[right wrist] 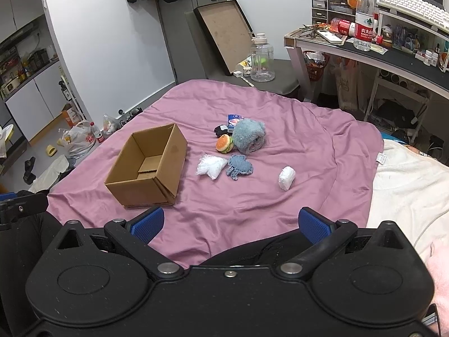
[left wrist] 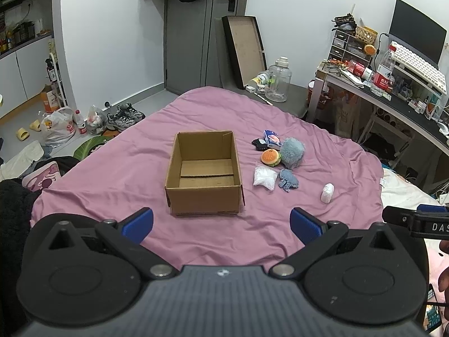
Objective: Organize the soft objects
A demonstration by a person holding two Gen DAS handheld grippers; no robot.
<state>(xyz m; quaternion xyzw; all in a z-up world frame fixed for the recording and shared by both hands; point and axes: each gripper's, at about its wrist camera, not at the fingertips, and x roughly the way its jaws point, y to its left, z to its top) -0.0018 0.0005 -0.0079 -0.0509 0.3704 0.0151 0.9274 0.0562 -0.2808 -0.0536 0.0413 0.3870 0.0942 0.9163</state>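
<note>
An open, empty cardboard box (left wrist: 204,172) (right wrist: 148,165) sits on the pink bedsheet (left wrist: 140,168). To its right lie soft objects: a burger plush (left wrist: 270,157) (right wrist: 224,143), a fluffy blue-grey plush (left wrist: 292,152) (right wrist: 249,136), a white bag (left wrist: 264,178) (right wrist: 210,166), a blue knitted piece (left wrist: 288,180) (right wrist: 240,166), a white wad (left wrist: 327,192) (right wrist: 286,178), a blue carton (left wrist: 272,139) (right wrist: 234,120) and a small black item (left wrist: 258,143) (right wrist: 220,129). My left gripper (left wrist: 221,224) is open and empty, in front of the box. My right gripper (right wrist: 231,223) is open and empty, short of the objects.
A desk (right wrist: 393,56) with bottles, drawers and a keyboard stands at the right. A clear jug (left wrist: 277,80) and a tilted frame (left wrist: 244,47) are beyond the bed. Bags and shoes (left wrist: 123,116) lie on the floor at left. A white blanket (right wrist: 407,185) lies at right.
</note>
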